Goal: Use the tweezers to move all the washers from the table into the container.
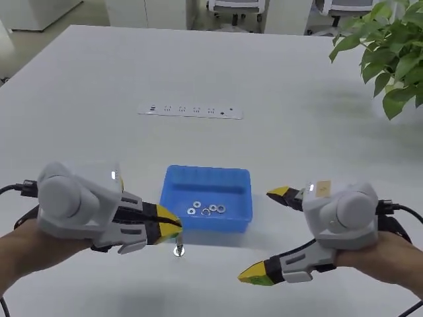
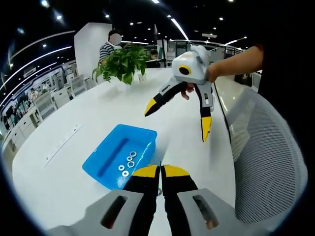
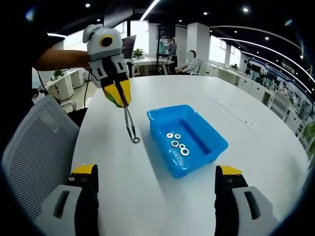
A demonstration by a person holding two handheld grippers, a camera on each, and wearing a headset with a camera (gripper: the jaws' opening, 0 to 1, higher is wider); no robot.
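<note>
Right gripper view: left gripper clamps tweezers, washer at tips; next: lift over container rim alongside. Right gripper agape.

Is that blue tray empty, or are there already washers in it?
Not empty: several washers lie on the floor of the blue container.

No text, brand, number or sign can be read. Small dark marks are seen on the flat white socket strip lying well ahead of the right gripper, too small to be made out. A tan sticker on that gripper's top is blurred.
</note>
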